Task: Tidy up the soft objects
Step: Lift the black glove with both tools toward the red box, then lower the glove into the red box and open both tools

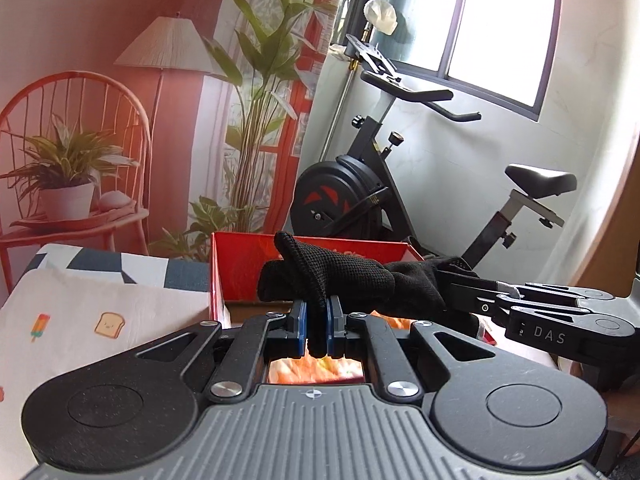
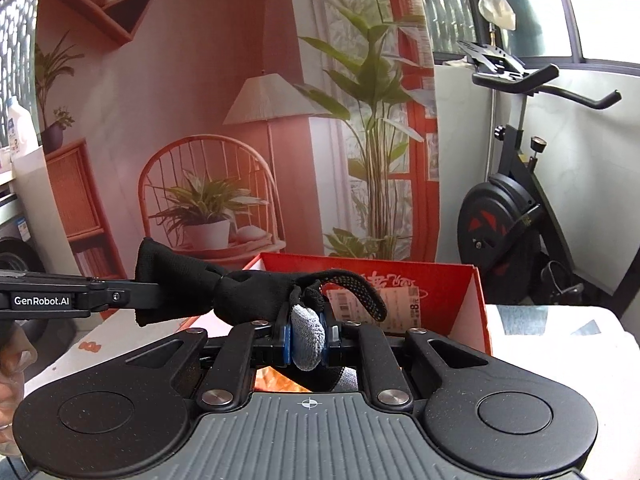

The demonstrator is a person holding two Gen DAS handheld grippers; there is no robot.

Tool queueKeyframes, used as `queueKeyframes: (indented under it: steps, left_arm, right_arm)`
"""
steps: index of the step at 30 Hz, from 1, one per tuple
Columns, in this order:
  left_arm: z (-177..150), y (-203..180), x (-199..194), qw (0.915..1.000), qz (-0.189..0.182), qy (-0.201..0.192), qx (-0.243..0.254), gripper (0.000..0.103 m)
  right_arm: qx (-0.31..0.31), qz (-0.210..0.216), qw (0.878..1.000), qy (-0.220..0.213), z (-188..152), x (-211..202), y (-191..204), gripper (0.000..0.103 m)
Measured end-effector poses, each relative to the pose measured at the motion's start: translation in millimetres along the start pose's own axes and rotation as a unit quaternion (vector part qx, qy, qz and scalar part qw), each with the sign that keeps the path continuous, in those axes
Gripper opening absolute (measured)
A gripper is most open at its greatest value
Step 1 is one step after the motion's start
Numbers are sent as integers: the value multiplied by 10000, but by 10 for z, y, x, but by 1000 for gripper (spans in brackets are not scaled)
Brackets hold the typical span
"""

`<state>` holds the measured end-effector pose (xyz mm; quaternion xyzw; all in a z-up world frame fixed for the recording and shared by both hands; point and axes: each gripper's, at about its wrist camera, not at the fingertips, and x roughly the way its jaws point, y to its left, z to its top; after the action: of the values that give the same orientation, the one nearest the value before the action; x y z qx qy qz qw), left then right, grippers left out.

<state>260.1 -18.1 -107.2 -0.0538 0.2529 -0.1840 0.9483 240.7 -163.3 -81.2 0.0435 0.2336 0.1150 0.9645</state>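
Black sock (image 1: 340, 280) stretched crosswise between left gripper (image 1: 317, 322); right gripper (image 2: 308, 338)

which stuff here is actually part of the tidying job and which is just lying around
Part of the job:
- black sock, stretched between both grippers
- left gripper, shut on the sock
- right gripper, shut on its grey toe
- red cardboard box, open behind the sock

Just lying about:
- exercise bike
- printed cloth with toast and ice lolly pictures
- room-scene backdrop
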Motion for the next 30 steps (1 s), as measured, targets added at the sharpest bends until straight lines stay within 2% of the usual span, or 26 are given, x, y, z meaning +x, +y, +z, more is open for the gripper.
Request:
queueKeyframes:
  steps: [6,11,14,21,24,26,30]
  left_arm:
    - [153,101,495,9995,56,292,-90,10]
    - [264,232,901,9985,-40,529,-157,10]
    - [306,284,1113,9971,-38,741,-196,10]
    - [337,288,1405,9944,118,1043,106,13]
    - [325,348,1505,9929,259,1161,51,20]
    - [328,378,1530,9923,322,1196,32,34]
    - [336,397,1438,9922,407,1170,114,38]
  right_arm:
    - [-148,-204,9993,270,204,560,-244,12]
    - [-330,-359,9969,617,296,1038,-427,11]
    - [-241,-474,9957,758,332,1283,-572,12]
    - [-172,-626,9886,1355,315,1721,-744,13]
    - [-118,-825,9840,1573,301,1837,-769,20]
    - [-64,-952,9824,1603,296,1844,-770,30]
    - [-9,-946,9834,1550,289,1753,-790,31]
